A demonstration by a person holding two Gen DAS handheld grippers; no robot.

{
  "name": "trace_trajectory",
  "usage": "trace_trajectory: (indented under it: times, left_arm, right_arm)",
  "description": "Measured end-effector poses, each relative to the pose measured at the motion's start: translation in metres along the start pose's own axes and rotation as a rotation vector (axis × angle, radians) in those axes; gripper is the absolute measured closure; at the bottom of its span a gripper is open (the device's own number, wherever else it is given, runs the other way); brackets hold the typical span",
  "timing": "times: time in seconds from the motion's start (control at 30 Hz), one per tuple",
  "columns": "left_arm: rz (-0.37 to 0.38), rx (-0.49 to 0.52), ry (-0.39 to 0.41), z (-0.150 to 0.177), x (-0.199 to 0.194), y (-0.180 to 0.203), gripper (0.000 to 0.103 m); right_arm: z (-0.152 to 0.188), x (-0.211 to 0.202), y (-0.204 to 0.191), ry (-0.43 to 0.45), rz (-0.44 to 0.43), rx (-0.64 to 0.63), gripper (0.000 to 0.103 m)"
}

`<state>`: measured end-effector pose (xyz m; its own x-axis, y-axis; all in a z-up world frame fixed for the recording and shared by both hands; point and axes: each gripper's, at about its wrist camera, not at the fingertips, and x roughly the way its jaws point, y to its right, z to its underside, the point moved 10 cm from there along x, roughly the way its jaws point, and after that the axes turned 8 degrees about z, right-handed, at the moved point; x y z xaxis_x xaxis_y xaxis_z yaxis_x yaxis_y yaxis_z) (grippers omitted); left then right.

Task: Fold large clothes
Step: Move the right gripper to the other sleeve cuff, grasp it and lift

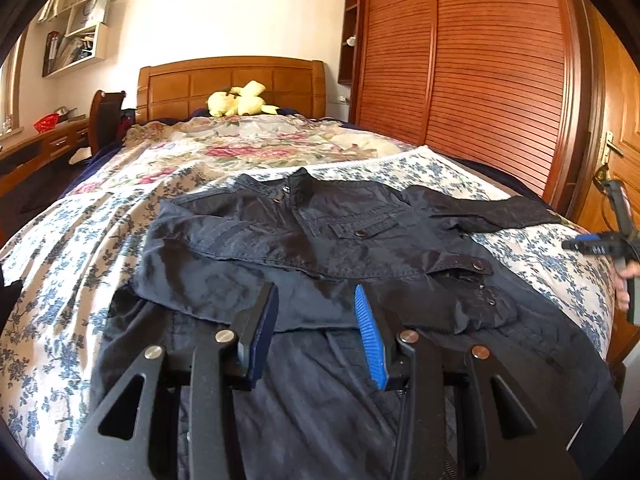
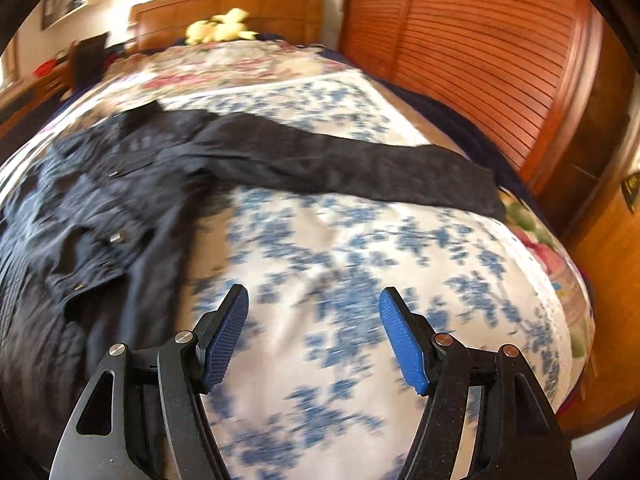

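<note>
A dark jacket (image 1: 320,232) lay spread on the bed (image 1: 72,240), front up, on a blue-flowered sheet near the foot end. Its collar pointed toward the wooden headboard (image 1: 232,84), and one sleeve (image 2: 360,164) stretched out flat toward the side where the slatted wardrobe doors (image 1: 480,60) stood. The near half of the garment was doubled over, so that a hem edge ran across it and the quilted lining showed below.

The left tongs (image 1: 316,304) hung just above that folded part, low over the fabric. Their blue pads (image 1: 370,340) stood partly apart with nothing pinched between them; whether the tips brushed the cloth I could not tell.

The right tongs (image 2: 314,304) were off to the side of the jacket, over bare sheet, wide apart and holding nothing. That view was smeared with motion. From the left side one could see the right tool at the bed's edge, a hand (image 1: 624,284) around its grip.

A yellow plush toy (image 1: 240,100) sat against the headboard, beyond a rose-patterned quilt (image 1: 240,148). A desk (image 1: 44,140) stood along the wall at the far left.
</note>
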<state>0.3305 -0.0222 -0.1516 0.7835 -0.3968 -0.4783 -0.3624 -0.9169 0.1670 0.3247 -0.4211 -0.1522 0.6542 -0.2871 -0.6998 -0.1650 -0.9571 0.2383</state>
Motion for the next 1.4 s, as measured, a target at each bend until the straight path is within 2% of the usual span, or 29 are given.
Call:
trace_trajectory:
  times: [0.33, 0.7, 0.9, 1.23, 1.4]
  left_arm:
    - [0.04, 0.049, -0.049, 0.009, 0.026, 0.033, 0.064]
    - [0.066, 0.076, -0.094, 0.018, 0.048, 0.051, 0.064]
    - [0.064, 0.082, -0.118, 0.025, 0.055, 0.052, 0.064]
    - [0.065, 0.081, -0.136, 0.029, 0.06, 0.052, 0.064]
    - [0.066, 0.08, -0.137, 0.029, 0.06, 0.051, 0.064]
  right_arm:
    - [-0.029, 0.044, 0.085, -0.031, 0.101, 0.143, 0.034]
    - [-0.057, 0.088, 0.152, -0.062, 0.203, 0.225, 0.034]
    - [-0.069, 0.107, 0.175, -0.074, 0.235, 0.25, 0.034]
    - [-0.081, 0.13, 0.187, -0.087, 0.261, 0.261, 0.034]
    - [-0.074, 0.146, 0.187, -0.135, 0.257, 0.268, 0.034]
